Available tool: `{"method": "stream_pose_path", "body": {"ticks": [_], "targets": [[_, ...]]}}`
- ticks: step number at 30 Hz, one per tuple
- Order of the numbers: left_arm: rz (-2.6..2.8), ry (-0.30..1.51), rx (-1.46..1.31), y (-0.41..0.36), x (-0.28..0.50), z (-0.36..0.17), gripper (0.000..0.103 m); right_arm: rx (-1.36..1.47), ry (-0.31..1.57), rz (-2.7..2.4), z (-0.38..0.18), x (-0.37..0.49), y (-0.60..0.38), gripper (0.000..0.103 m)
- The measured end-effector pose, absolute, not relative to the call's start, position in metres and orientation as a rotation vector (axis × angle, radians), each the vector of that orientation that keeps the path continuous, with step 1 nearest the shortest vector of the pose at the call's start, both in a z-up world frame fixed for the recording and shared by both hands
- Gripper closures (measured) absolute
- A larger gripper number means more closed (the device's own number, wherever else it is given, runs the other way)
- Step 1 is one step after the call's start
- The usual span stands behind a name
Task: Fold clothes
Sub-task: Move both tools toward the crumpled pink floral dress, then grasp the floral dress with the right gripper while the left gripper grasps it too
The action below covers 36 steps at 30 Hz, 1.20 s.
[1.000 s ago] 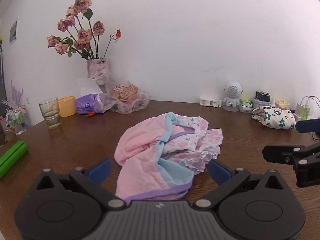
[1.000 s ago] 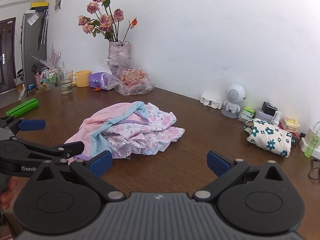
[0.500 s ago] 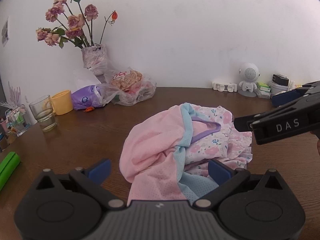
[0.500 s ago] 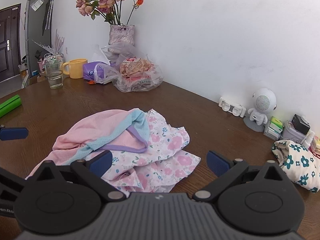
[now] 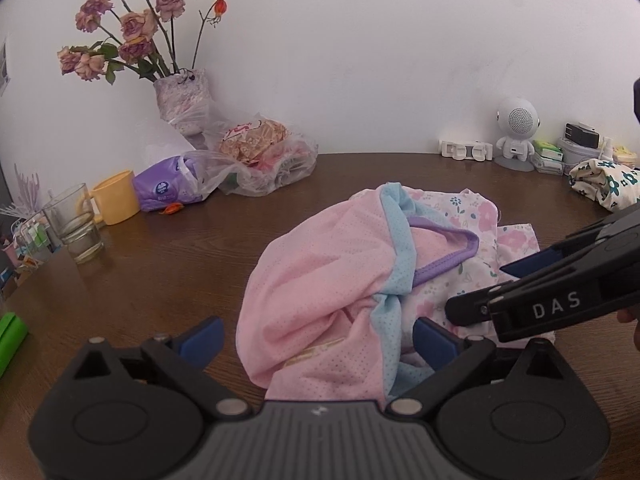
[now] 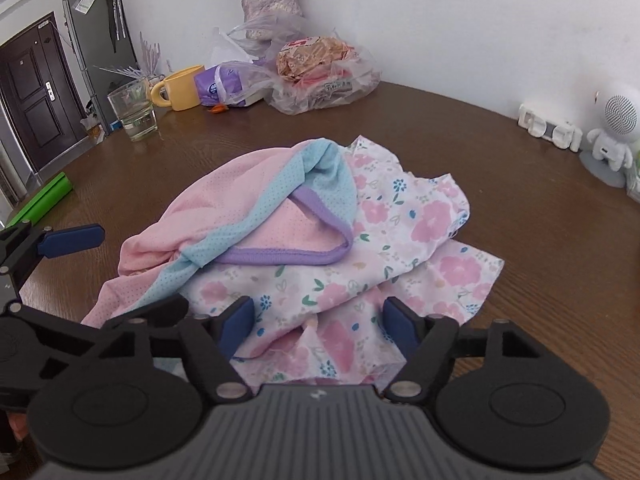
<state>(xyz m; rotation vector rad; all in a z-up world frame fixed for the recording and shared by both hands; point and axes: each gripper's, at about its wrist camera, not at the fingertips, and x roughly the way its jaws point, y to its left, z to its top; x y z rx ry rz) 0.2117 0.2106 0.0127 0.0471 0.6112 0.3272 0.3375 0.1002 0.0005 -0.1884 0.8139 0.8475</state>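
1. Two garments lie in one crumpled heap near the middle of the tabletop [image 5: 168, 264]: a pink mesh garment [image 5: 320, 280] with light blue panels and purple trim, and a white floral garment [image 6: 400, 240] under it.
2. The pink one covers the left part of the heap; the floral one spreads out toward the right.
3. The left gripper [image 5: 316, 338] has its two blue-tipped fingers wide apart, with the near edge of the pink garment between them; they do not clamp it.
4. The right gripper [image 6: 320, 320] is also spread apart, above the near edge of the floral garment.
5. Along the far edge of the tabletop stand one vase of roses [image 5: 182, 96], two plastic bags [image 5: 264, 160], one purple packet [image 5: 164, 190], one yellow mug [image 5: 116, 198] and one glass [image 5: 76, 222].
6. At the far right corner are one white robot figure [image 5: 517, 132] and one floral bundle [image 5: 604, 184].
7. One green object [image 5: 10, 336] lies at the left edge.
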Motion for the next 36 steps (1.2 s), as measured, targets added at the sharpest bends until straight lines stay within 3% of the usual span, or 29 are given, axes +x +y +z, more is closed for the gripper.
{"method": "stream_pose_path", "body": {"ticks": [2, 4, 7, 10, 18, 25, 27, 30, 31, 33, 35, 36], "targets": [[0.315, 0.594, 0.056, 0.208, 0.208, 0.016, 0.003, -0.135, 0.831, 0.870, -0.003, 0.339, 0.098, 0.052], [0.301, 0.576, 0.063, 0.206, 0.204, 0.019, 0.003, -0.082, 0.839, 0.901, -0.003, 0.340, 0.093, 0.082], [0.247, 0.543, 0.079, 0.199, 0.198, 0.025, 0.003, -0.020, 0.836, 0.914, 0.003, 0.343, 0.083, 0.095], [0.181, 0.500, 0.124, 0.188, 0.194, 0.029, 0.003, 0.064, 0.813, 0.926, 0.016, 0.346, 0.070, 0.098], [0.108, 0.369, 0.304, 0.145, 0.195, 0.051, 0.004, 0.110, 0.643, 0.997, 0.070, 0.327, 0.040, 0.099], [-0.023, 0.308, 0.388, 0.118, 0.172, 0.058, 0.017, 0.037, 0.586, 1.030, 0.095, 0.287, -0.014, 0.099], [-0.075, 0.312, 0.429, 0.105, 0.166, 0.055, 0.026, 0.011, 0.597, 1.048, 0.096, 0.271, -0.025, 0.099], [-0.162, 0.350, 0.449, 0.089, 0.158, 0.049, 0.062, -0.016, 0.607, 1.038, 0.095, 0.249, -0.043, 0.098], [-0.190, 0.363, 0.455, 0.083, 0.155, 0.047, 0.079, -0.007, 0.616, 1.030, 0.093, 0.244, -0.050, 0.098], [-0.248, 0.388, 0.468, 0.072, 0.150, 0.043, 0.086, 0.025, 0.647, 1.004, 0.086, 0.238, -0.065, 0.096], [-0.306, 0.413, 0.480, 0.061, 0.145, 0.039, 0.093, 0.049, 0.661, 0.973, 0.079, 0.231, -0.080, 0.084], [-0.332, 0.426, 0.483, 0.056, 0.143, 0.037, 0.093, 0.061, 0.668, 0.958, 0.075, 0.228, -0.088, 0.065]]}}
